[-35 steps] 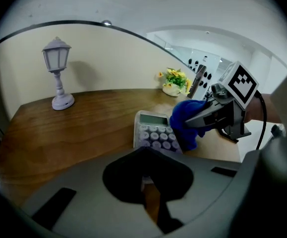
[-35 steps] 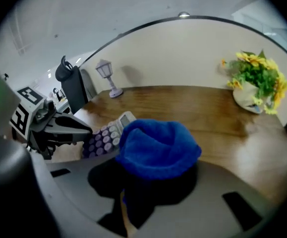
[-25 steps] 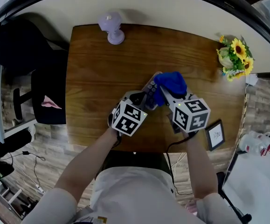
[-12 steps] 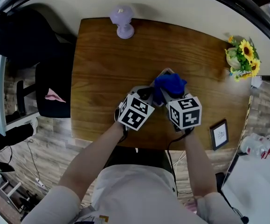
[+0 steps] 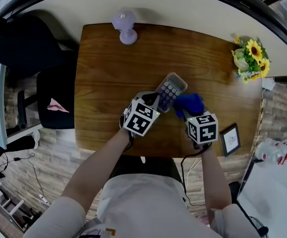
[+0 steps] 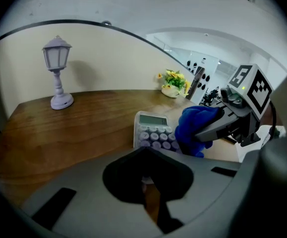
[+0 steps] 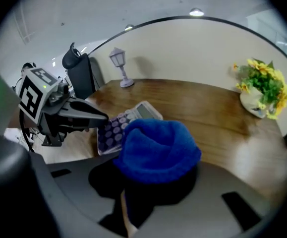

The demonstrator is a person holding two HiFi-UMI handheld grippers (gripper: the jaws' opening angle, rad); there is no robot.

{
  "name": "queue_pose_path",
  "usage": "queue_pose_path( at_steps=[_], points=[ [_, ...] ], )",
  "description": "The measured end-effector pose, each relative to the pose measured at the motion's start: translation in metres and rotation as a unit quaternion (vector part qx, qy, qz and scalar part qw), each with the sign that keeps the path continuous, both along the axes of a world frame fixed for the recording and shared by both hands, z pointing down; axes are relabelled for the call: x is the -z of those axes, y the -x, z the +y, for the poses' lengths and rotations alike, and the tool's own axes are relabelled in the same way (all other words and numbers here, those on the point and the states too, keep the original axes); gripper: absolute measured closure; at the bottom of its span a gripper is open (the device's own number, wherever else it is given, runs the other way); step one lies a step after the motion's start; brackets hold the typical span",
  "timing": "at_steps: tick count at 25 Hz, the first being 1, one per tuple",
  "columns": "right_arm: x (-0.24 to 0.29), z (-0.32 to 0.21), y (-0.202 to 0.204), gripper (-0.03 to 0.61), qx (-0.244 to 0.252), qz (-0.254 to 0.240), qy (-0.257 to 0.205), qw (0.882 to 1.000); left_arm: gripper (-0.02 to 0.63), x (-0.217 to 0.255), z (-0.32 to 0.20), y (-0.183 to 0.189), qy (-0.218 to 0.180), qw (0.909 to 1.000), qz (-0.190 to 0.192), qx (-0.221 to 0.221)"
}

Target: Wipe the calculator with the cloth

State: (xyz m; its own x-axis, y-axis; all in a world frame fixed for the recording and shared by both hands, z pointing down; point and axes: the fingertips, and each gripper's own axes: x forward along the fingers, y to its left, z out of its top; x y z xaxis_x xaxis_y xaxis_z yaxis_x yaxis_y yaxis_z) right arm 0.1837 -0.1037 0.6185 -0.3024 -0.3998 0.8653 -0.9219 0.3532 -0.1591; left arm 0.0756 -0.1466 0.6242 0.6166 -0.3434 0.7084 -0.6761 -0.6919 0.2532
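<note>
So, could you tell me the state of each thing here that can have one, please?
calculator: face up, near end gripped.
cloth: bunched up, clamped, beside the calculator's keys.
left gripper: shut on the calculator.
right gripper: shut on the cloth.
lamp: upright.
flower pot: upright.

Both bare forearms reach forward from the person's body, the left arm angling inward and the right arm running nearly straight ahead, so the two grippers sit close side by side. The left gripper clamps the near end of the calculator. The right gripper, just beside it, has its jaws pinched on a bunched blue cloth.
</note>
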Motion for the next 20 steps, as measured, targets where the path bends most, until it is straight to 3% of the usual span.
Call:
queue_pose_path(
  at_steps=[4, 8, 16, 20],
  points=[
    [0.029, -0.014, 0.0, 0.462, -0.02, -0.027, -0.029, 0.999, 0.611, 0.0, 0.002, 0.0, 0.023, 0.9991, 0.032, 0.016],
    [0.054, -0.039, 0.027, 0.462, 0.005, -0.046, -0.058, 0.997, 0.611, 0.004, 0.004, 0.002, 0.037, 0.9962, 0.074, 0.026],
    [0.043, -0.058, 0.101, 0.461, 0.068, -0.074, -0.057, 0.993, 0.611, 0.008, 0.018, 0.014, 0.036, 0.9963, 0.075, 0.02],
    [0.014, -0.05, 0.104, 0.46, 0.068, -0.059, -0.031, 0.995, 0.611, 0.004, 0.019, 0.014, 0.038, 0.9962, 0.075, 0.021]
  ],
)
